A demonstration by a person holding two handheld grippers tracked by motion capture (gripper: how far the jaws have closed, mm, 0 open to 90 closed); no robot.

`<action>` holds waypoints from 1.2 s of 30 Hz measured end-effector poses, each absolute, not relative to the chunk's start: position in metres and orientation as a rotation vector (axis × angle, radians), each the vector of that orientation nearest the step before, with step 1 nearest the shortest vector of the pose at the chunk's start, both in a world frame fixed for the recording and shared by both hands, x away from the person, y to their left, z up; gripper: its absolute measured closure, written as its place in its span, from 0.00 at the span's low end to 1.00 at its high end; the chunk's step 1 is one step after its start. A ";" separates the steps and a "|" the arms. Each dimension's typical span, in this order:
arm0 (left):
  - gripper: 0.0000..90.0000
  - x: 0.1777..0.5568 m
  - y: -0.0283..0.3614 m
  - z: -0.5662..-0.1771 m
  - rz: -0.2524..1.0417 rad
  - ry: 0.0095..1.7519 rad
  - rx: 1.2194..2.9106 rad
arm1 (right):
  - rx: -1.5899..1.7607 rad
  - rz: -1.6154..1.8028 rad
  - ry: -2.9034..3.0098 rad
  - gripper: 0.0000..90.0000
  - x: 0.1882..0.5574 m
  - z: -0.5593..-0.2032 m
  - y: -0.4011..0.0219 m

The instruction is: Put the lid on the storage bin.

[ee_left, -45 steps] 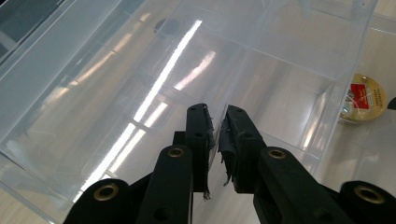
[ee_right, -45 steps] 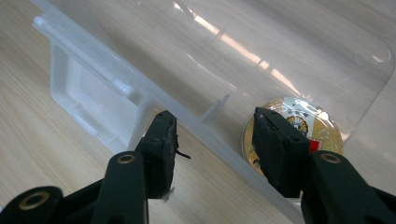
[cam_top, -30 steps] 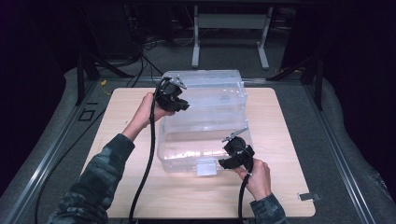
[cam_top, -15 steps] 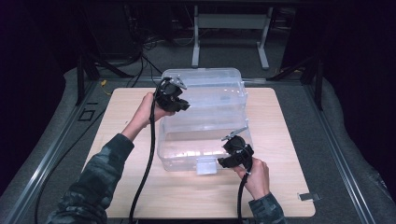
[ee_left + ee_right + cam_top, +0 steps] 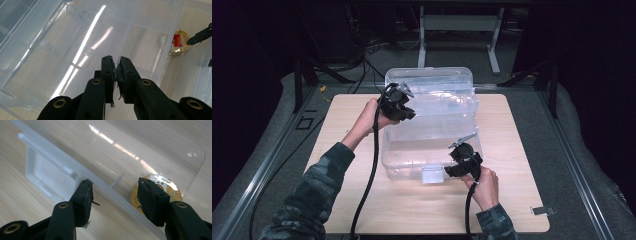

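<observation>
While the left gripper pinches the lid, right jaws straddle the bin rim.

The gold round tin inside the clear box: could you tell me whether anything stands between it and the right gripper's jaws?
Yes. The clear box's front wall and rim run between the right gripper's open jaws, one outside, the other over the gold tin inside.

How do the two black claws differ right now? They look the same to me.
The left gripper has its jaws shut near the clear box's far left edge; the right gripper has its jaws apart, straddling the box's near rim. The left gripper points into the box; the right gripper points at the gold round tin. Both are black, hand-held, with cables.
</observation>
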State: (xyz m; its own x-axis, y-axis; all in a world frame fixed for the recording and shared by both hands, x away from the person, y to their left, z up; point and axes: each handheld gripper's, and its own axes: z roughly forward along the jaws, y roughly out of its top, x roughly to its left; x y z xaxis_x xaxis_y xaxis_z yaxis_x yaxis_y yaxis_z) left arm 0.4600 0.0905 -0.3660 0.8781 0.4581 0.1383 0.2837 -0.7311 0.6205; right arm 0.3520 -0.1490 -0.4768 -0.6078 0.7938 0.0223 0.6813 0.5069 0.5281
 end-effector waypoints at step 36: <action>0.92 0.444 0.093 -0.373 0.383 0.512 2.444 | 1.265 0.719 2.498 0.50 0.376 -0.478 -0.145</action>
State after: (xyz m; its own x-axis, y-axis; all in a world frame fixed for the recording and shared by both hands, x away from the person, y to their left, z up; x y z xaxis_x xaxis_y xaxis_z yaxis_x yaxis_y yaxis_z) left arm 0.4437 0.0933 -0.3729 0.8837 0.4436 0.1492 0.2686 -0.7418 0.6144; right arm 0.3760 -0.1448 -0.4777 -0.5919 0.8060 0.0000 0.6828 0.5014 0.5314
